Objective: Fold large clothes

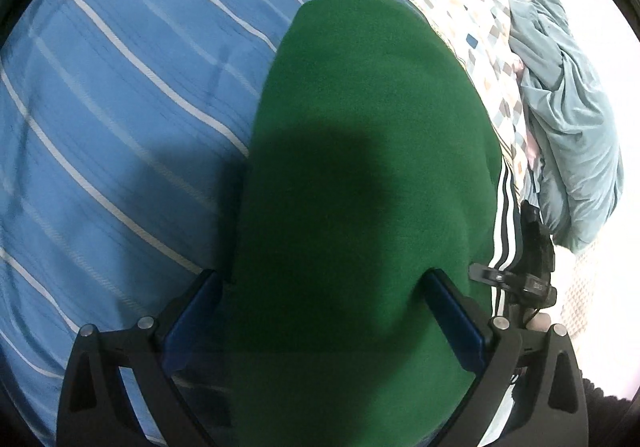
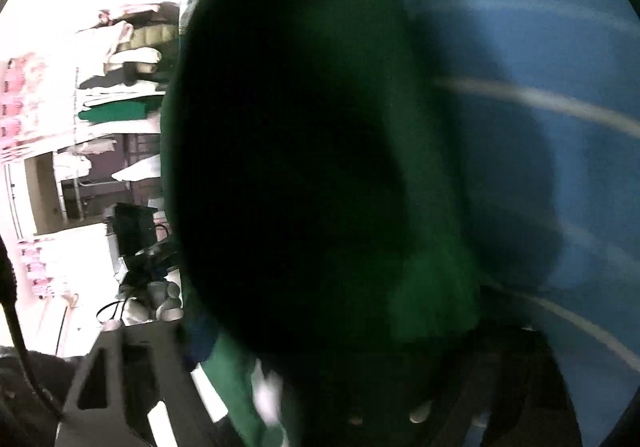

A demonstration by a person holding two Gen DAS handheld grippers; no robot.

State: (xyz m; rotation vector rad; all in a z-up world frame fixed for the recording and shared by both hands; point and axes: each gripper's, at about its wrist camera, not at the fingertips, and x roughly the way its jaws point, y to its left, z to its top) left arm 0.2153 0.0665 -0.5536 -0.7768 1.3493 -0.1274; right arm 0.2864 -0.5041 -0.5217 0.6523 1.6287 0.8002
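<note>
Blue striped bedding (image 1: 120, 107) below: left gripper (image 1: 320, 311) spread wide around green garment (image 1: 352, 167); right gripper (image 2: 320, 399) buried in cloth, grip unreadable.

A blue white-striped bedsheet (image 1: 120, 87) meets a patterned quilt (image 1: 460, 7); bright, overexposed shelves (image 2: 120, 87) behind.

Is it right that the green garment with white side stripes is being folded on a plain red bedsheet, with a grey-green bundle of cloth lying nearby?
Not quite: the bedsheet is blue with white stripes, not plain red, as the left wrist view shows. The rest holds: the green garment has white side stripes, and a grey-green bundle of cloth lies nearby.
</note>
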